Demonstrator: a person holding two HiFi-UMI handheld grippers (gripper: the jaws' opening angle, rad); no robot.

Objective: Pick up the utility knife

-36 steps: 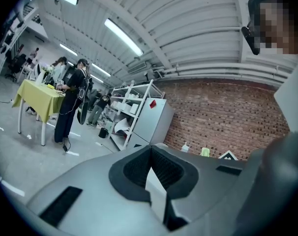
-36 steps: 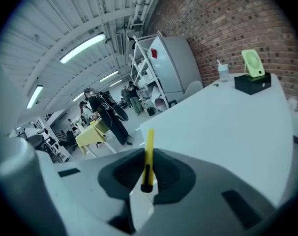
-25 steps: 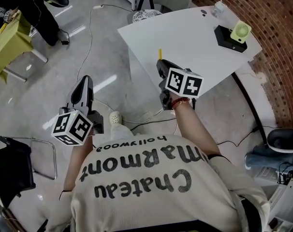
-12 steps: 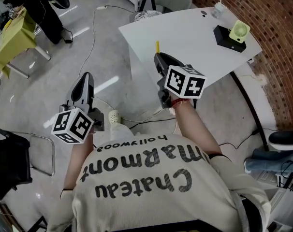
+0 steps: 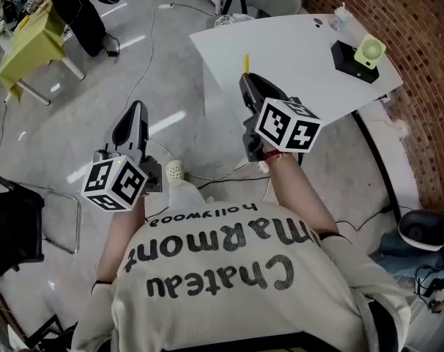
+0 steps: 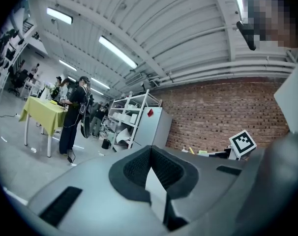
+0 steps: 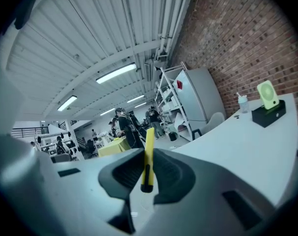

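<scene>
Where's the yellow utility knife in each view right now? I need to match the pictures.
Head view: utility knife sticks out of the right gripper, upper centre.
Left gripper view: probably the tiny yellow sliver right of centre; too small to be sure.
Right gripper view: knife at centre, upright, clamped between the jaws.
Shared landmark: brick wall.

You have here:
- utility knife (image 7: pixel 148 156): smooth yellow plastic, black end.
- right gripper (image 5: pixel 246 81) and left gripper (image 5: pixel 138 108): matt grey plastic shells.
- pads (image 7: pixel 125 173): black, finely ribbed, rubber-like.
- table (image 5: pixel 295 50): white top, smooth and matt.
- floor (image 5: pixel 97 86): grey, polished, glossy with streaks of reflected light.
- wall (image 5: pixel 420 20): rough red brick.
- sweater (image 5: pixel 229 284), yours: cream cloth, soft and matt.
</scene>
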